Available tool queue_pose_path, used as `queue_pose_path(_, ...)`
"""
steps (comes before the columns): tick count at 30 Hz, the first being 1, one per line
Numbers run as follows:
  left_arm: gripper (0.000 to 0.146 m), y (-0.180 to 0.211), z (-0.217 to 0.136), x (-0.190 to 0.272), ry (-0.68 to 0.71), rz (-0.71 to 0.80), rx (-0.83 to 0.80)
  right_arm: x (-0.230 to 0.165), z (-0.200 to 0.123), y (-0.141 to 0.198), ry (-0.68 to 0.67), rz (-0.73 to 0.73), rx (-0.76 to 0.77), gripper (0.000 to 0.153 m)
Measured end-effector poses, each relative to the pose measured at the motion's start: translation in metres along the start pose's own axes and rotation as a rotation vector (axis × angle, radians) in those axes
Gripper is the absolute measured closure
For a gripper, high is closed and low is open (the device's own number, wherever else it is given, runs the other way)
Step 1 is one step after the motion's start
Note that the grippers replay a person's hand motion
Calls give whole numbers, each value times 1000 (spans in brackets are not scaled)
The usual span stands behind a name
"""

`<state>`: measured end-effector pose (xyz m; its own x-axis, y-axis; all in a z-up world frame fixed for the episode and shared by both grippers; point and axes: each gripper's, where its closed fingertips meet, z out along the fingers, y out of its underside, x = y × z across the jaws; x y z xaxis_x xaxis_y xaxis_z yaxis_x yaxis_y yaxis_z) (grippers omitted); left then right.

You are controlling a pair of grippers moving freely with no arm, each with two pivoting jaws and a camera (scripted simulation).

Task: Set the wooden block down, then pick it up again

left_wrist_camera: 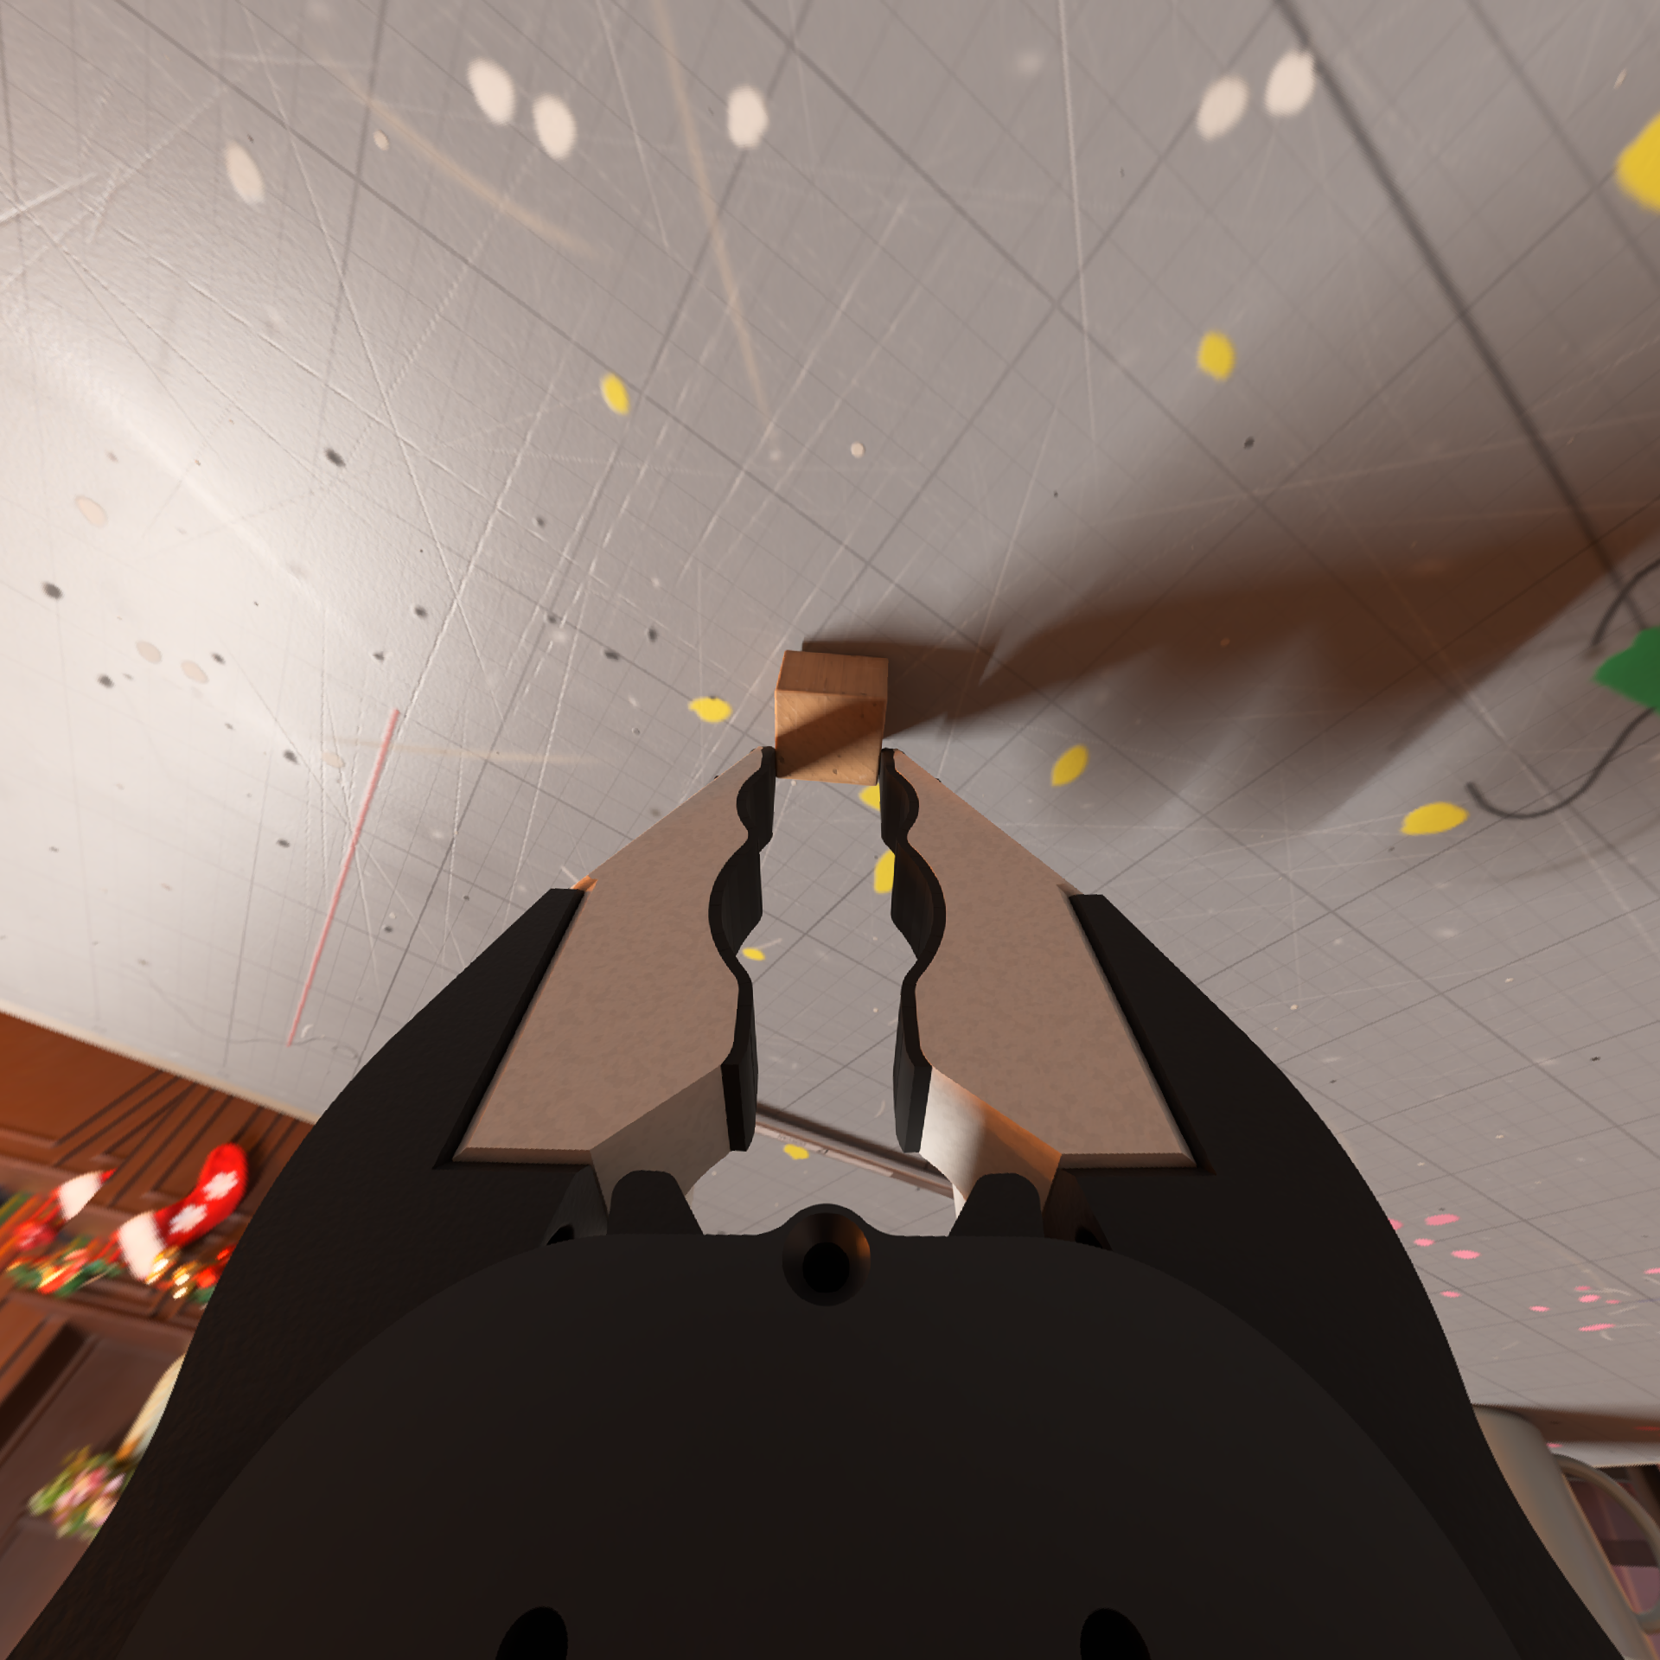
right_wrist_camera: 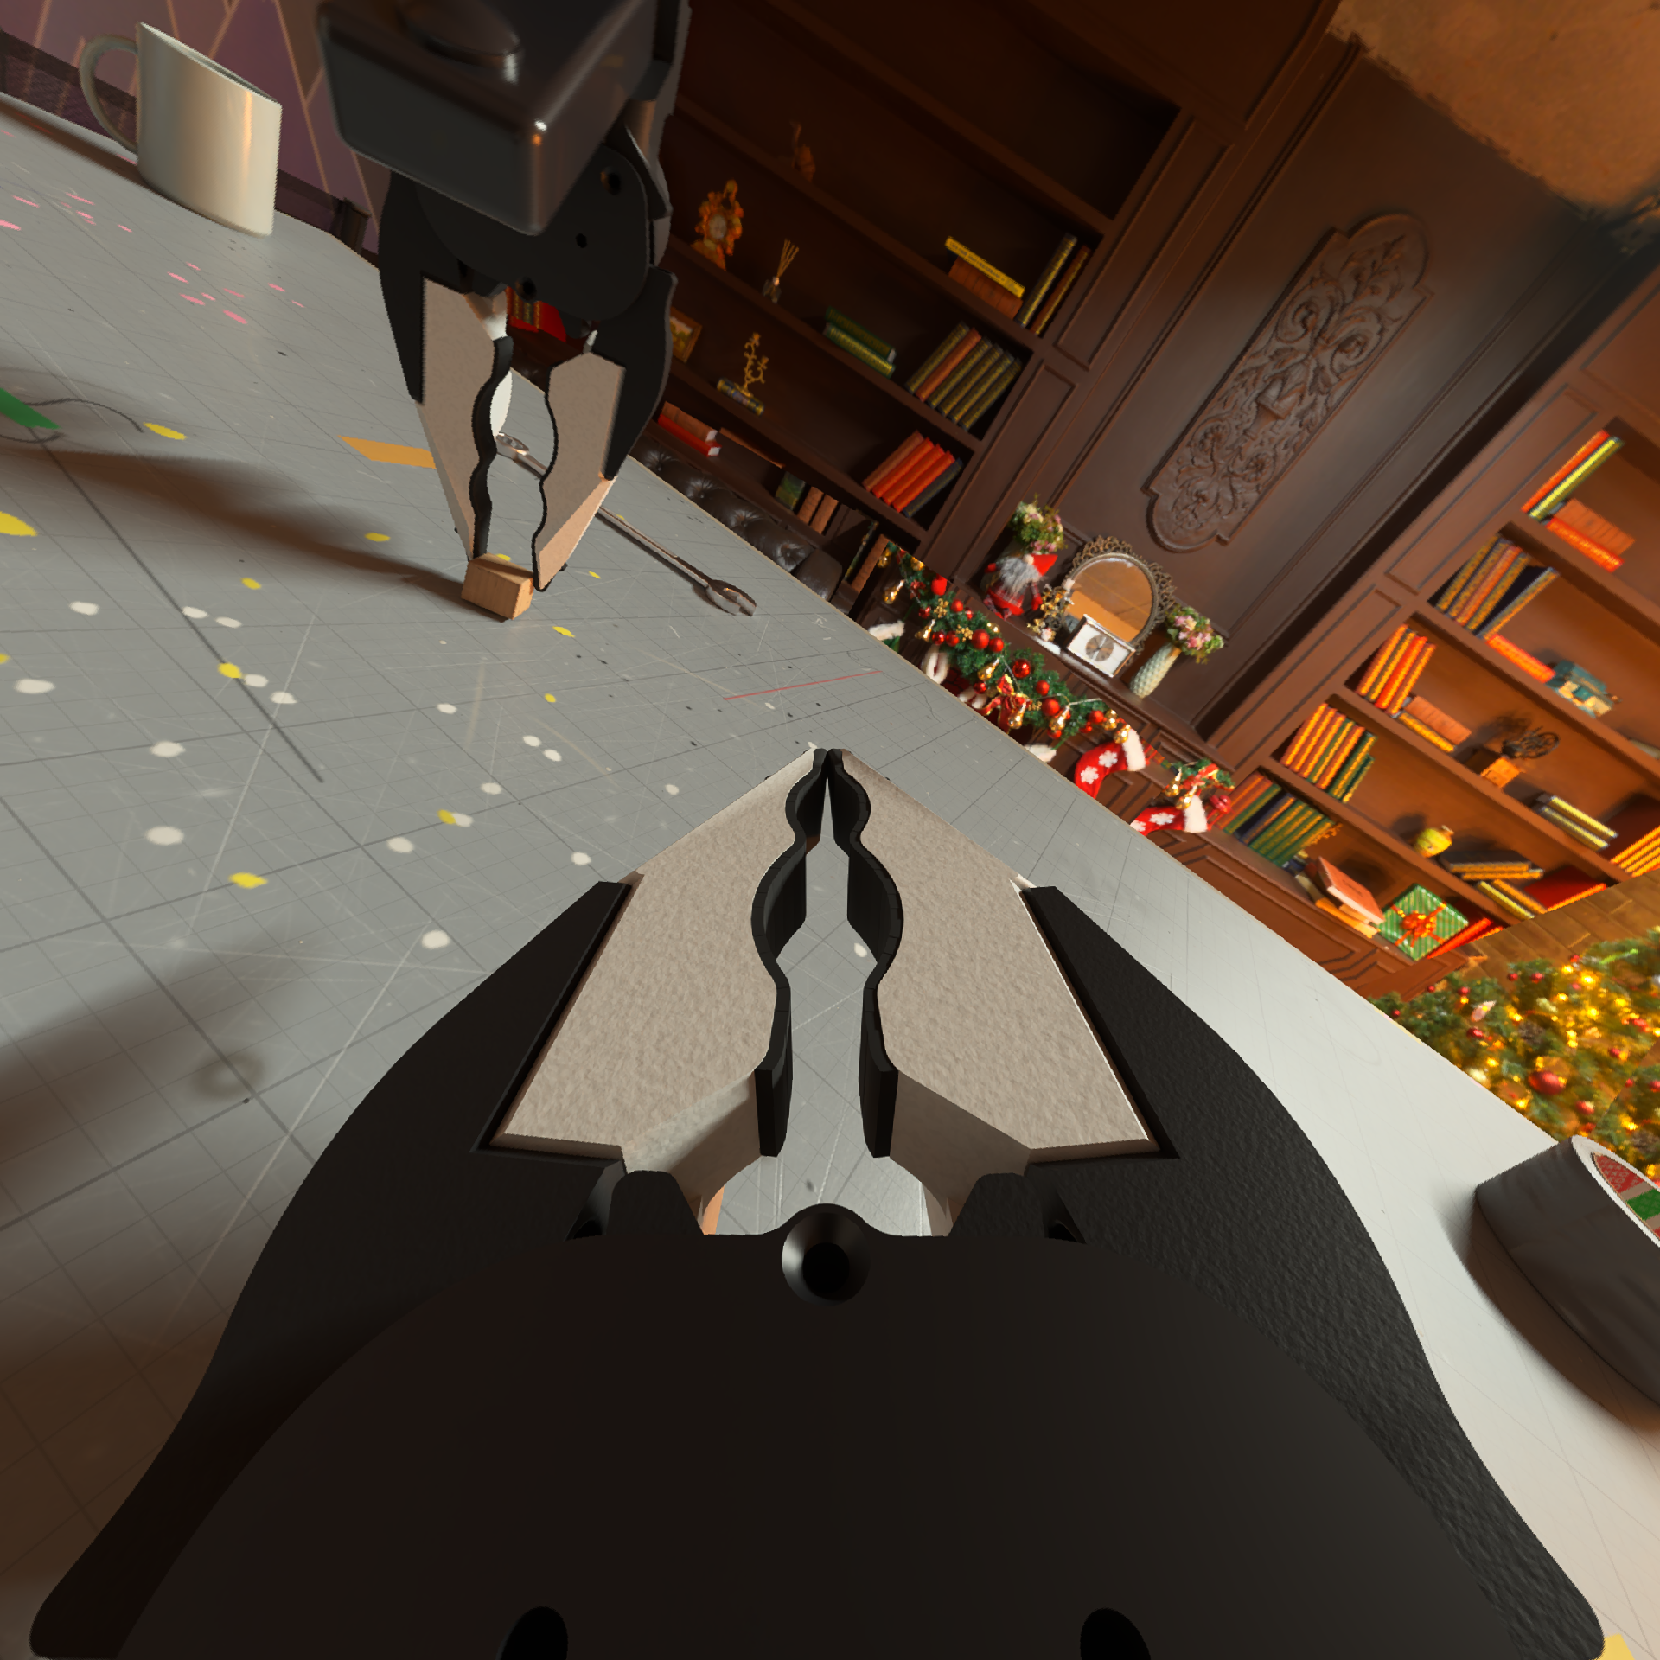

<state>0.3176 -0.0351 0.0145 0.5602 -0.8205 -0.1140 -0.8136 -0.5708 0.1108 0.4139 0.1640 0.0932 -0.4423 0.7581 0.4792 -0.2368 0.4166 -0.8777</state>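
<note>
The wooden block is a small light cube that rests on the grey cutting mat. My left gripper points down at it, and its fingertips sit against the block's two sides, shut on it at the very tips. In the right wrist view the left gripper stands upright over the block, which touches the mat. My right gripper is shut and empty. It hovers low over the mat, well to the near side of the block.
A white mug stands at the far corner. A metal wrench lies just behind the block. A grey tape roll sits near the table edge at right. A green scrap with a black wire lies to the block's right.
</note>
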Motion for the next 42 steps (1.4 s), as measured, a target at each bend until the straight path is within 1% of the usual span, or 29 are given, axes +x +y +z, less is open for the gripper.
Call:
queue_pose_path(3, 123, -5, 0, -3, 47, -25, 26, 0, 0, 0, -1, 1, 0, 153)
queue_pose_path(6, 123, -6, 1, -3, 83, -33, 11, 0, 0, 0, -4, 1, -2, 153)
queue_pose_path(12, 123, -10, 1, -5, 125, -78, 21, -1, 0, 0, -10, -1, -4, 153)
queue_pose_path(15, 123, -10, 1, -5, 128, -95, 17, -2, 1, 0, -13, -6, -6, 153)
queue_pose_path(21, 123, -16, -5, -11, 129, -140, 70, -3, 1, 1, -16, -10, -9, 153)
queue_pose_path(27, 123, -16, 0, -7, 155, -147, 58, -4, 1, 1, -17, -11, -10, 153)
queue_pose_path(31, 123, -15, 0, -9, 150, -164, 61, -4, 2, 1, -18, -13, -12, 153)
queue_pose_path(36, 123, -6, -3, -11, 150, -167, 30, -4, 2, 1, -17, -10, -11, 153)
queue_pose_path(42, 123, 0, -3, -9, 147, -140, 14, -5, 2, 1, -21, -16, -12, 153)
